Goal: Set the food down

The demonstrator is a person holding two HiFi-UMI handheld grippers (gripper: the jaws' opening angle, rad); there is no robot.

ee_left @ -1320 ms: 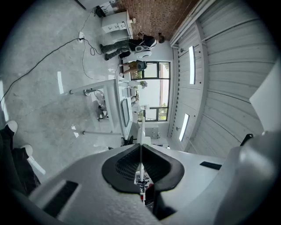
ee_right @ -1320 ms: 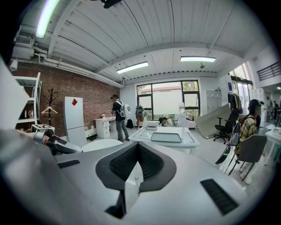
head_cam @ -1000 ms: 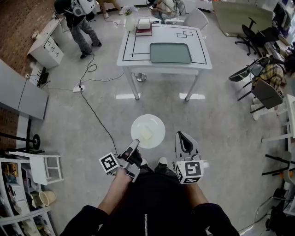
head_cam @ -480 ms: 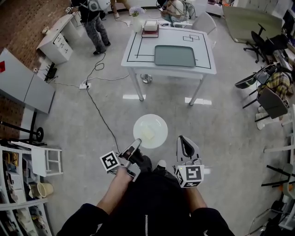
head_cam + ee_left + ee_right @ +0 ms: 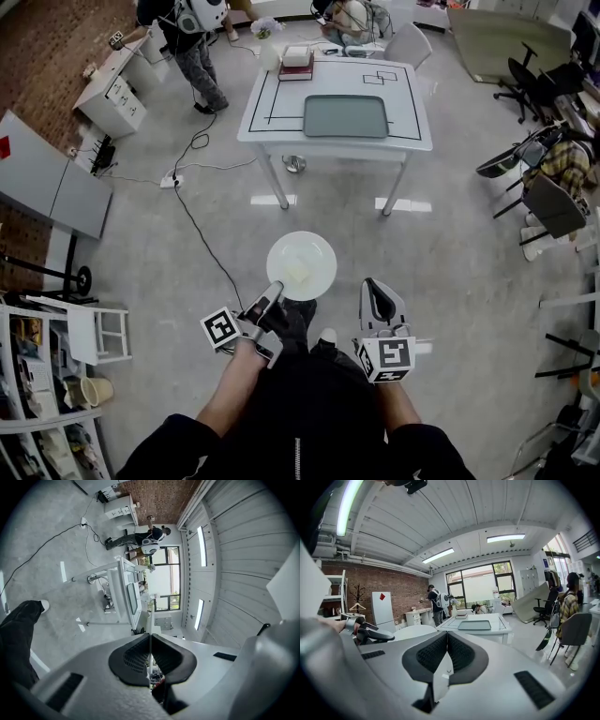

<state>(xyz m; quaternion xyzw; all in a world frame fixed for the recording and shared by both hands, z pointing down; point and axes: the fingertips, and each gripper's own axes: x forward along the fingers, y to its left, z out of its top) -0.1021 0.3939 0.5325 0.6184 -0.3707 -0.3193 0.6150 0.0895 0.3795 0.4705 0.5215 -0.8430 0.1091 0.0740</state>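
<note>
We hold the left tool [image 5: 275, 287] closed on the near rim of a round white plate [image 5: 321, 251]. In the left gripper view the two dark pads press together on the rim, which shows there only as a thin white line between them. The food [image 5: 298, 273], a small pale block, lies on the plate near its middle. The plate is level and hangs in the air over the grey floor [image 5: 450, 253], just in front of our legs.

The right tool [image 5: 378, 292] is beside the plate, on its right, and does not touch it. Its jaws are together, and we see nothing between them in the right gripper view.

The white worktop [image 5: 405, 112] stands well apart from the plate, further ahead. It has black lines marked on it. A grey-green tray [image 5: 346, 116] lies in the middle of the worktop, and a small pile of books [image 5: 295, 61] is at its far left corner. A person [image 5: 192, 23] stands beyond the worktop, at the left.
</note>
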